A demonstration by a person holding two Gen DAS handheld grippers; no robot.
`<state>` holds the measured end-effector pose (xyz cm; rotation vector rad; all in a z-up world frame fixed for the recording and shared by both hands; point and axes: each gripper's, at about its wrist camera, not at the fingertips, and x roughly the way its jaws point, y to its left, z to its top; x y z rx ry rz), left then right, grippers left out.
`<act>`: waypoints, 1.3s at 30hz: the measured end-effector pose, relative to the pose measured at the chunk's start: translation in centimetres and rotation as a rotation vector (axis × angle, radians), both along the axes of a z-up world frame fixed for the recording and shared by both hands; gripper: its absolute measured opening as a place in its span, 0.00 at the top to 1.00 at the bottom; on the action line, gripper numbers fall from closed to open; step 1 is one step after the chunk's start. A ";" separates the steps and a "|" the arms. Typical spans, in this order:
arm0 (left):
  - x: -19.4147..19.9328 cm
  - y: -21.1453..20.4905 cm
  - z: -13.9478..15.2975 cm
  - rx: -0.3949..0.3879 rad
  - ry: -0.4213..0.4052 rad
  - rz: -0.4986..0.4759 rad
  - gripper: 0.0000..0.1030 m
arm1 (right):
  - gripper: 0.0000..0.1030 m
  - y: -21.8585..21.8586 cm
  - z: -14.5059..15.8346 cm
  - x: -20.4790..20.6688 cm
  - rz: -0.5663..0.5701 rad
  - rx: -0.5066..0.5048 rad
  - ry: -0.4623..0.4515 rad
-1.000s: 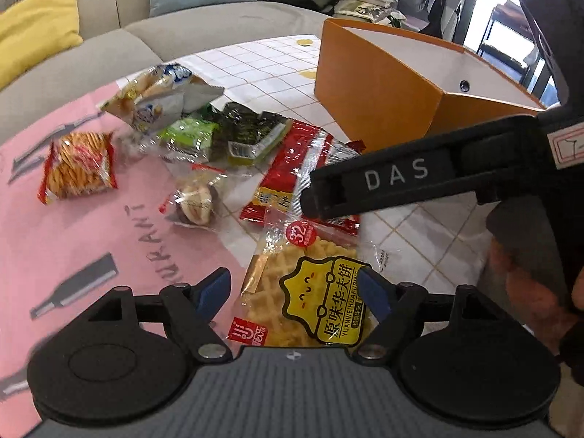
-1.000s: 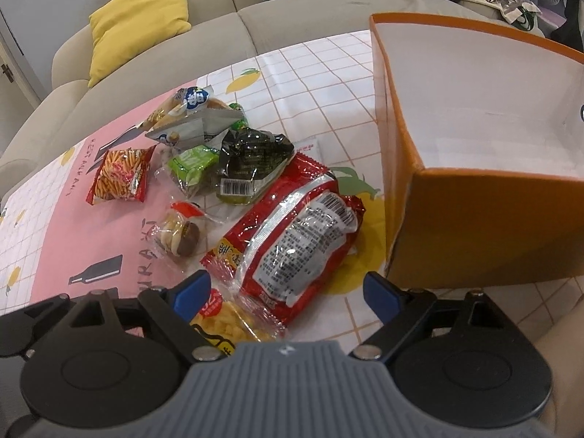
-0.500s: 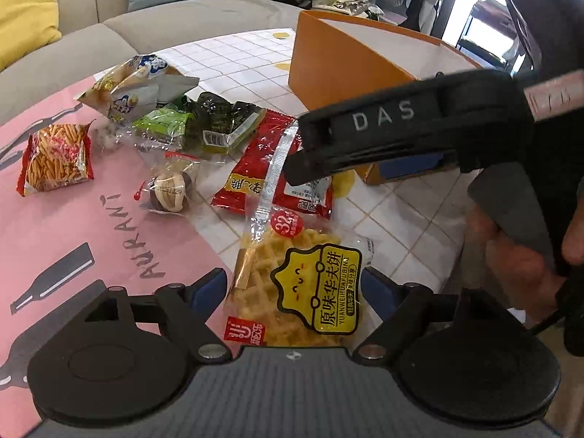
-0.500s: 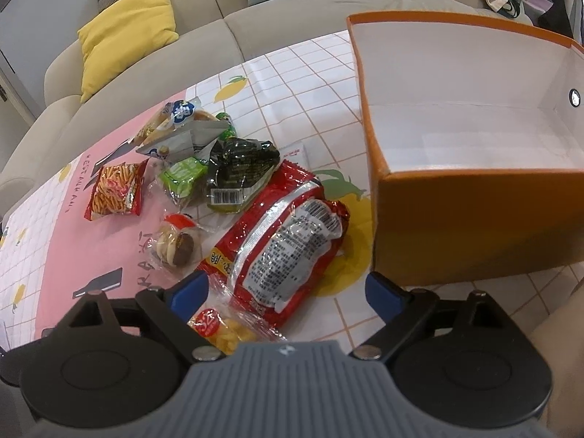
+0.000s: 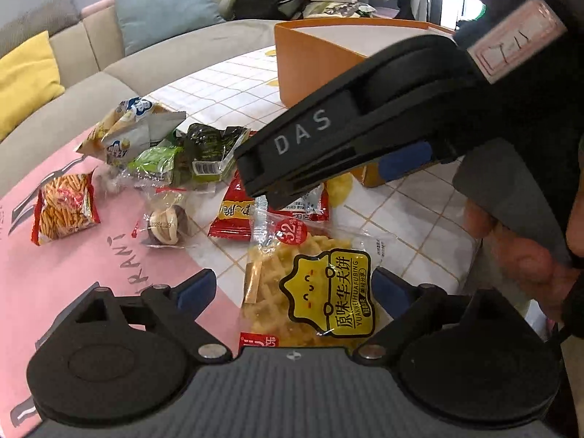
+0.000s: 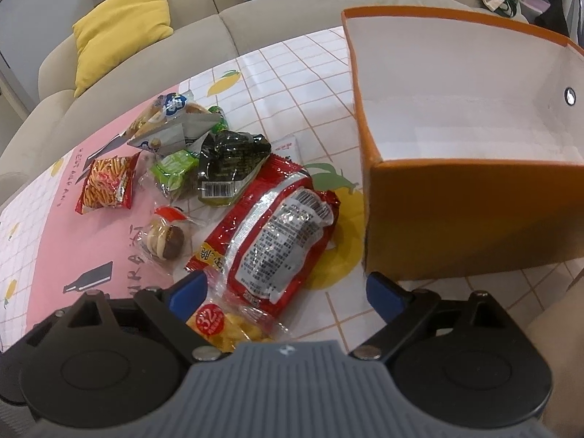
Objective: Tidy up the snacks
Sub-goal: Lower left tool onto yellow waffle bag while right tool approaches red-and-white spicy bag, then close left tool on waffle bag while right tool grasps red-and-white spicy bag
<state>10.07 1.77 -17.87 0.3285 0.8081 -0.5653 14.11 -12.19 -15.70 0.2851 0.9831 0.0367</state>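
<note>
- L gripper [image 5: 294,286]: black w/ blue pads, jaws spread wide, nothing clamped. The clear plastic waffle pack w/ yellow label [image 5: 310,292] lies flat on the table between the 2 pads; can't tell if either pad touches it.
- Waffle pack: 1. Long axis runs away from the L cam, red "32" sticker end at the far side, near end hidden under the gripper body.
- R gripper [image 6: 286,290]: same build, jaws wide apart, holds nothing. It hangs over the near end of the red-and-silver foil snack bag [image 6: 272,233]; in the L view its black arm marked "DAS" crosses above the snacks, a hand [image 5: 525,252] on the grip.
- Red bag: 1, printed back side up. Long axis runs diagonal, from near-left to far-right, far end pointing towards the box corner. Its near end overlaps the waffle pack's far end.
- Just left of the red bag: 1 small clear wrapper w/ a round cream-and-chocolate cake [image 6: 164,241].
- Further back, a loose cluster: 1 dark green crinkly pack w/ barcode [image 6: 228,162], 1 light green pack [image 6: 173,168], 1 red-edged bag of orange sticks [image 6: 107,182], 1 pale bag w/ blue logo [image 6: 166,124]. The dark green pack touches the red bag's far end.
- Total: 7 snack packs, all on the table, 0 in the box.
- Right: 1 orange cardboard box w/ white inside [image 6: 474,219], open top, upright, near the red bag but apart from it.
- Tablecloth [image 6: 299,73]: white grid w/ lemon print, pink panel on the left.
- Far: beige sofa [image 6: 292,3], 1 yellow cushion [image 6: 120,25], 1 blue cushion [image 5: 160,7].
</note>
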 end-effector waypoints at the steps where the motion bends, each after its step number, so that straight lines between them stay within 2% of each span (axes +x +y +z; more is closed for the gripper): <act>1: 0.1 0.0 0.0 -0.004 0.007 0.006 0.00 | 0.11 0.0 0.0 0.0 0.000 0.000 -0.001; 3: 0.5 0.2 -0.4 -0.030 0.051 0.026 0.00 | 0.11 -0.1 0.0 0.0 -0.001 0.001 0.002; 6: 1.4 0.7 -0.9 -0.090 0.162 0.074 0.00 | 0.11 0.0 0.1 -0.1 0.000 -0.003 0.001; 7: 1.8 1.0 -0.9 -0.127 0.197 0.085 0.04 | 0.11 0.0 0.1 -0.1 0.002 -0.005 0.000; 8: 1.9 1.2 -0.9 -0.154 0.209 0.087 0.16 | 0.11 0.0 0.1 -0.1 0.004 -0.008 -0.001; 11: 2.0 1.4 -0.4 -0.157 0.201 0.096 0.29 | 0.11 0.0 0.1 -0.1 0.003 -0.011 -0.001; 14: 1.9 1.5 -0.1 -0.146 0.184 0.112 0.35 | 0.14 0.1 0.1 0.0 0.005 -0.014 -0.005; 19: 2.9 3.0 0.4 -0.126 0.179 0.201 0.40 | 0.27 0.9 0.1 0.0 0.045 -0.023 -0.011; 23: 3.5 4.5 1.1 -0.092 0.151 0.266 0.42 | 0.27 0.8 0.2 0.6 0.009 0.028 -0.024; 29: 4.6 7.2 1.5 -0.135 0.152 0.399 0.45 | 0.27 1.5 -0.8 1.9 -0.041 0.071 0.003; 32: 4.8 7.7 1.6 -0.159 0.157 0.412 0.46 | 0.23 1.2 -1.2 2.3 -0.072 0.059 0.011; 36: 4.9 7.5 1.4 -0.150 0.156 0.408 0.46 | 0.14 1.0 -1.6 2.6 -0.086 0.054 0.016; 39: 4.9 7.5 1.2 -0.150 0.156 0.405 0.46 | 0.15 1.2 -1.8 2.6 -0.071 0.021 0.009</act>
